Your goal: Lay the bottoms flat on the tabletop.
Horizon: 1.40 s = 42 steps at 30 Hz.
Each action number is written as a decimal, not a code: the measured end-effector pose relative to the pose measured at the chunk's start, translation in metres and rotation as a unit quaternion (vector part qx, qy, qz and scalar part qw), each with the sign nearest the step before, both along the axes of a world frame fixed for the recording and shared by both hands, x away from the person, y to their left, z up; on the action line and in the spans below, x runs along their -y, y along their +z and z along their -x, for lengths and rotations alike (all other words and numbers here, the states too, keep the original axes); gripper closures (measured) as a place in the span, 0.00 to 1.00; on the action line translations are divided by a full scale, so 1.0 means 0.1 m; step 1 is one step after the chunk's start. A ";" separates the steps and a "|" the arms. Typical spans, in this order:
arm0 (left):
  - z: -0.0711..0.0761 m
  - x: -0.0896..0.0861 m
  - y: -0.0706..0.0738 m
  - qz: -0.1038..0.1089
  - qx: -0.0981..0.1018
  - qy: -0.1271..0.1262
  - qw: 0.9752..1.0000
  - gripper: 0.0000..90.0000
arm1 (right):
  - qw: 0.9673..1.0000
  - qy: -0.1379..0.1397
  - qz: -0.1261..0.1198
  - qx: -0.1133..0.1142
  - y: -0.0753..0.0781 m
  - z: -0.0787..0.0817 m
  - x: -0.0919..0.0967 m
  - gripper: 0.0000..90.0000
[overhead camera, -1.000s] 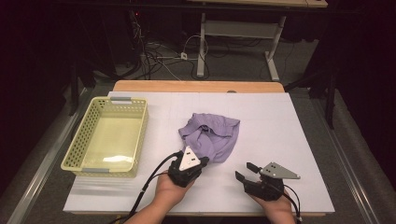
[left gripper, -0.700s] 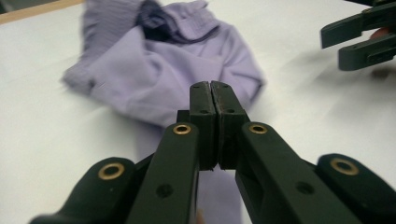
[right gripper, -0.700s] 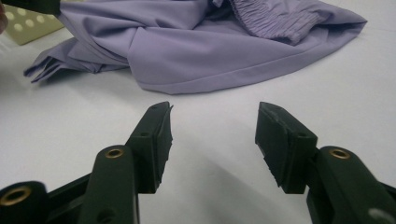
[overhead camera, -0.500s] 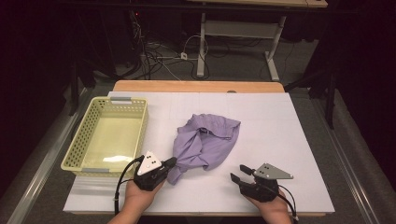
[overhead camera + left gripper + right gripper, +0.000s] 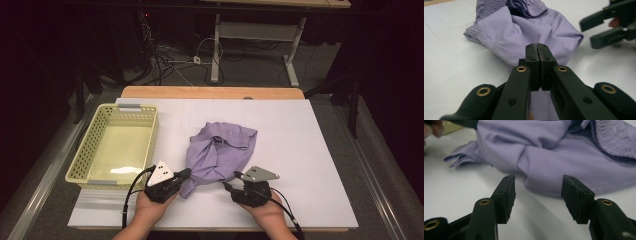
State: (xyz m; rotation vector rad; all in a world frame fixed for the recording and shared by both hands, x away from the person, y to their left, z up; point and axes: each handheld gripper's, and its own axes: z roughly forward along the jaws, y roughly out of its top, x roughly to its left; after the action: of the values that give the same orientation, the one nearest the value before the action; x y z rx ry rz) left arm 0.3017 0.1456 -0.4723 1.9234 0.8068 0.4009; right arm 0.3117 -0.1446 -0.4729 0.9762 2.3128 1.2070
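Observation:
A crumpled lilac garment (image 5: 220, 150) lies in the middle of the white table. My left gripper (image 5: 187, 172) is at its near-left corner, jaws pressed together on a fold of the cloth (image 5: 524, 32); lilac fabric shows under the left gripper (image 5: 537, 47). My right gripper (image 5: 230, 179) stands open just right of the garment's near edge. Its jaws have just been closing a little, with nothing between them. In the right gripper view the cloth (image 5: 549, 152) lies just beyond the right gripper (image 5: 537, 185). The left gripper view shows the right gripper (image 5: 599, 27) at upper right.
A pale yellow perforated basket (image 5: 150, 135) stands at the left of the table, with nothing in it. Bare white tabletop (image 5: 310, 150) stretches right of the garment. A wooden strip (image 5: 210, 92) runs along the far edge. Cables and desk legs lie on the floor beyond.
My left gripper moved left and toward me, pulling the garment's near corner out long. My right gripper slid left, closer to the cloth.

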 end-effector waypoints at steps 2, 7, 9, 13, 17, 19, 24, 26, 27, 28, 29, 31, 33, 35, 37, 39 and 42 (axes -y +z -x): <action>-0.01 0.02 -0.03 -0.005 -0.002 -0.004 1.000 0.96 | 1.000 -0.003 0.018 -0.005 0.00 -0.08 -0.08 0.57; -0.01 0.02 -0.02 0.000 -0.003 -0.004 1.000 0.96 | 0.998 -0.003 0.065 -0.019 -0.11 -0.22 -0.20 0.86; 0.01 0.00 0.01 0.010 0.000 -0.005 1.000 0.96 | 0.998 -0.006 0.057 -0.024 -0.11 -0.23 -0.17 0.95; 0.01 -0.06 0.04 0.018 0.001 0.000 1.000 0.96 | 0.998 -0.025 0.049 -0.011 -0.07 -0.18 0.08 0.99; -0.01 -0.09 0.03 0.017 0.001 0.004 1.000 0.96 | 0.998 -0.041 0.043 0.000 -0.01 -0.11 0.31 0.99; -0.03 -0.08 0.02 0.013 -0.001 0.007 1.000 0.96 | 0.998 -0.055 0.038 0.011 0.05 -0.04 0.53 0.99; -0.05 -0.09 0.00 0.003 -0.001 0.016 1.000 0.96 | 0.997 -0.069 0.028 0.018 0.06 0.03 0.78 0.99; -0.06 -0.10 -0.01 -0.001 -0.003 0.023 1.000 0.96 | 0.997 -0.074 0.023 0.020 0.04 0.07 0.87 0.99; -0.07 -0.11 -0.01 -0.002 -0.004 0.026 1.000 0.96 | 0.997 -0.076 0.018 0.019 0.02 0.08 0.92 0.99; -0.07 -0.11 -0.02 -0.006 -0.004 0.029 1.000 0.96 | 0.997 -0.079 0.012 0.016 0.00 0.09 0.95 0.99; -0.07 -0.12 -0.02 -0.008 -0.005 0.032 0.999 0.96 | 0.997 -0.080 0.010 0.013 -0.02 0.10 0.98 0.98; -0.08 -0.13 -0.03 -0.006 -0.008 0.036 0.999 0.96 | 0.997 -0.079 0.014 0.011 -0.04 0.10 1.01 0.98; -0.07 -0.14 -0.03 0.000 -0.014 0.037 0.999 0.95 | 0.997 -0.080 0.008 0.013 -0.04 0.11 1.04 0.97; -0.06 -0.14 -0.02 0.007 -0.012 0.035 0.999 0.88 | 0.997 -0.081 0.000 0.010 -0.03 0.12 1.05 0.93; -0.04 -0.13 0.00 0.019 -0.006 0.038 0.999 0.76 | 0.997 -0.077 -0.006 0.012 -0.02 0.12 1.05 0.85; -0.01 -0.09 0.05 0.022 0.004 0.036 0.999 0.64 | 0.997 -0.076 -0.014 0.010 -0.02 0.14 1.06 0.80; 0.06 0.06 0.11 0.026 0.008 0.007 1.000 0.52 | 0.997 -0.073 -0.018 0.009 -0.01 0.16 1.05 0.76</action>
State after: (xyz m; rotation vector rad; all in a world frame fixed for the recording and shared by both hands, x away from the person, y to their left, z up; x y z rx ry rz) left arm 0.2957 0.1399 -0.4615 1.8646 0.8128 0.3999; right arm 0.2959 -0.2496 -0.4739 1.1195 2.1710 1.1973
